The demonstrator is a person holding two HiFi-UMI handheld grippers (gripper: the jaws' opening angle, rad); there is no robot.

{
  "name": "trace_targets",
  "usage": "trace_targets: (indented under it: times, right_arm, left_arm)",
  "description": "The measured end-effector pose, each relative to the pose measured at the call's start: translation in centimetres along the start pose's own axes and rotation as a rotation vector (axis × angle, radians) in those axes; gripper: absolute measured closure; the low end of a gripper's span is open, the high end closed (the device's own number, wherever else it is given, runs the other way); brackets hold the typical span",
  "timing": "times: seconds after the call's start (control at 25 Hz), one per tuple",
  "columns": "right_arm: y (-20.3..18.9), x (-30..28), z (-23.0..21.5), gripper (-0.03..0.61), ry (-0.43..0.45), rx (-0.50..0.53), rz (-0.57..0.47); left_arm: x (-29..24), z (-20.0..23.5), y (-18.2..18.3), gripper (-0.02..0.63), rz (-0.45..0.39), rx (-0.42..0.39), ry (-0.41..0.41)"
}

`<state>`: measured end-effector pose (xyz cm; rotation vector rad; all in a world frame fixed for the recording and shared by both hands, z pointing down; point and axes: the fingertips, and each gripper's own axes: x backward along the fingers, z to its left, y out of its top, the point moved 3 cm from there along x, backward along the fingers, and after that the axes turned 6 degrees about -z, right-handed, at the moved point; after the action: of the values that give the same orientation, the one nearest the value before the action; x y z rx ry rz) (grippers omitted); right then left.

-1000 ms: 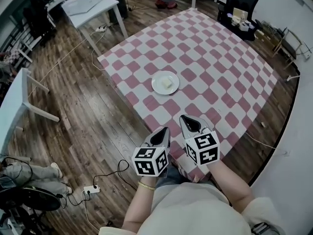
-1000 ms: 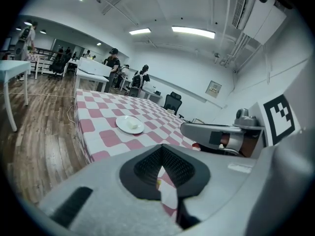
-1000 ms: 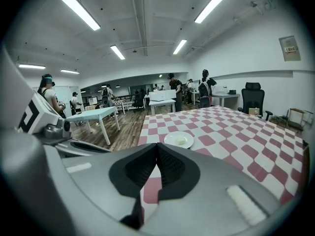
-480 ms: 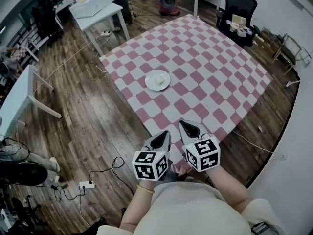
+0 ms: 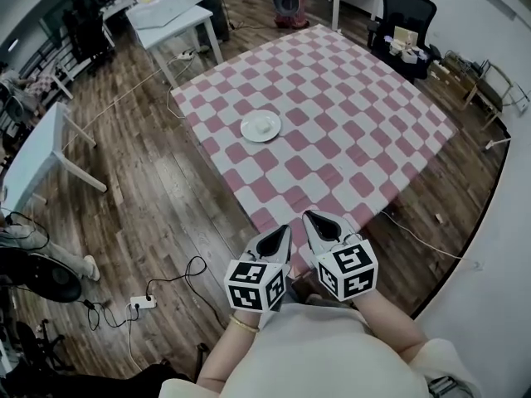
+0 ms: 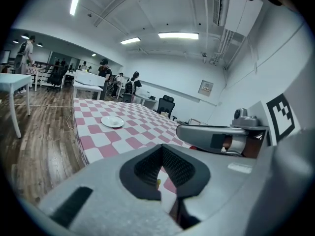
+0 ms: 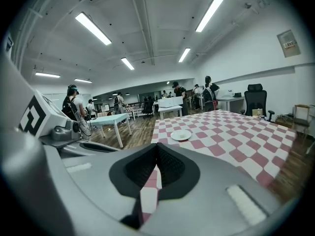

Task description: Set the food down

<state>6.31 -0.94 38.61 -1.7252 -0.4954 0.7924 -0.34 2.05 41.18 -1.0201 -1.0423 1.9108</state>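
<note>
A white plate (image 5: 260,126) with a pale piece of food (image 5: 264,124) on it rests on the pink-and-white checked tablecloth (image 5: 348,98). Both grippers hover side by side close to the person's body, at the table's near corner and well short of the plate. My left gripper (image 5: 280,233) is shut with nothing in it, and so is my right gripper (image 5: 319,220). In the left gripper view the plate (image 6: 112,121) lies far ahead beyond the closed jaw tips (image 6: 162,146). The right gripper view shows the plate (image 7: 180,135) ahead of its closed jaws (image 7: 157,144).
White tables (image 5: 170,11) stand at the left and back. A black office chair (image 5: 404,19) with boxes sits at the far right. A power strip and cables (image 5: 139,302) lie on the wood floor by the person's left. People stand in the background (image 7: 209,88).
The view has drawn back from the table, so the plate sits farther away and higher in the picture. Both grippers stay shut, side by side near the body.
</note>
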Motion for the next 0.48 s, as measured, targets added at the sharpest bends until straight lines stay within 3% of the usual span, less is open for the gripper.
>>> trace_targets:
  times: [0.16,0.48]
  right_arm:
    - [0.3,1.6,-0.2,0.574,0.010,-0.003,-0.005]
    - [-1.6,5.6,0.3,0.574,0.029,0.012,-0.022]
  left_arm:
    - [0.2,-1.5,0.1,0.612,-0.004,-0.004,-0.002]
    - [1.9,-4.7,-2.9,0.612,-0.010,-0.003,-0.002]
